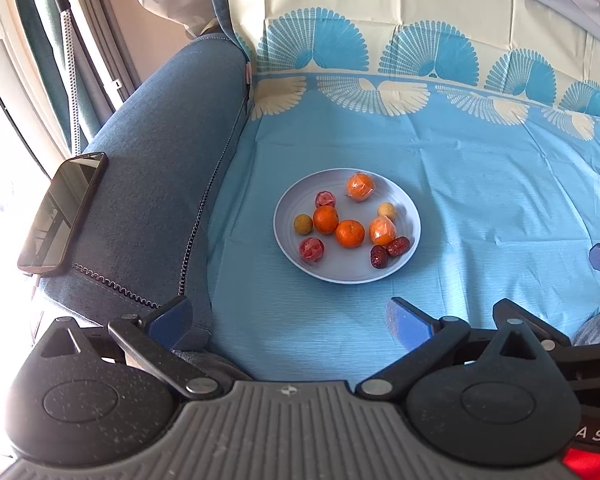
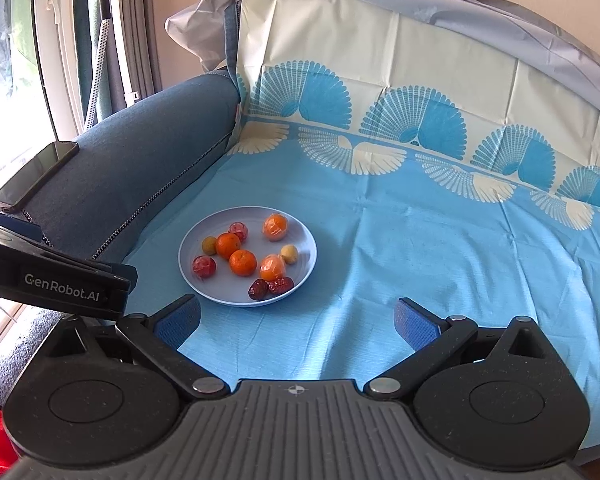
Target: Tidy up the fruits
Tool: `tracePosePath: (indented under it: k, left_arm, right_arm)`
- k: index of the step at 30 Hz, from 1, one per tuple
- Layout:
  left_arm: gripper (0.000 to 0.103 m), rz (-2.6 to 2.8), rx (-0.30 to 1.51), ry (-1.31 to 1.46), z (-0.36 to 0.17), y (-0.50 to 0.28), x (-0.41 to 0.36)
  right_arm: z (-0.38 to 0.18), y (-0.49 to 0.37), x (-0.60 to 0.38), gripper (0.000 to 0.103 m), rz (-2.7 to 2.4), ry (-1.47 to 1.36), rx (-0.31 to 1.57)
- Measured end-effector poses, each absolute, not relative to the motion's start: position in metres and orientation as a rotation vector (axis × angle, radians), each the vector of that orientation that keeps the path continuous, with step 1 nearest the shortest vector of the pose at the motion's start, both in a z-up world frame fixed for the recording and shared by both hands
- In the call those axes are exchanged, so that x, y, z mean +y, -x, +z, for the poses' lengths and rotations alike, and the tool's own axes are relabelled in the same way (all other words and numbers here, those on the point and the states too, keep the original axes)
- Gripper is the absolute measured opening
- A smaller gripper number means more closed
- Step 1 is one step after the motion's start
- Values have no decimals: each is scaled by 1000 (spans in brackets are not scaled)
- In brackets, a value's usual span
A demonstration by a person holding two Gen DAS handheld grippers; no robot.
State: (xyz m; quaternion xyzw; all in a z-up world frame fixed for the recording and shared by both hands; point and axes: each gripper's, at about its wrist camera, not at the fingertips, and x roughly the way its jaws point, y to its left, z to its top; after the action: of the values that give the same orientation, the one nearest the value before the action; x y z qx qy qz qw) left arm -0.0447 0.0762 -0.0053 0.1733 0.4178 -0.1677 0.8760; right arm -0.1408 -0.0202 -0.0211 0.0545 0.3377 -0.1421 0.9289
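Plate (image 1: 404, 208) of mixed fruits (image 1: 350, 233) on the sofa's blue cloth (image 1: 480, 208), ahead of both grippers. Left gripper (image 1: 290, 322) nearer, wide open, empty; right gripper (image 2: 298, 322) likewise, plate ahead-left.

You have one plate (image 1: 410, 216) holding two bare oranges (image 1: 325, 219), two plastic-wrapped oranges (image 1: 360, 187), two wrapped red fruits (image 1: 311, 249), two small yellow-brown fruits (image 1: 303, 224) and two dark red dates (image 1: 398, 246), plus one phone (image 1: 62, 212) on the armrest.
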Motion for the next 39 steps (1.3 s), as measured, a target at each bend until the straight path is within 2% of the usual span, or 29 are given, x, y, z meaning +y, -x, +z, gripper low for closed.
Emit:
tracePosePath:
  k: [39]
  left_arm:
    - [103,-346,879,-370,-10,42,78]
  right_arm:
    - [-24,139,-22,102,-290,-111,704]
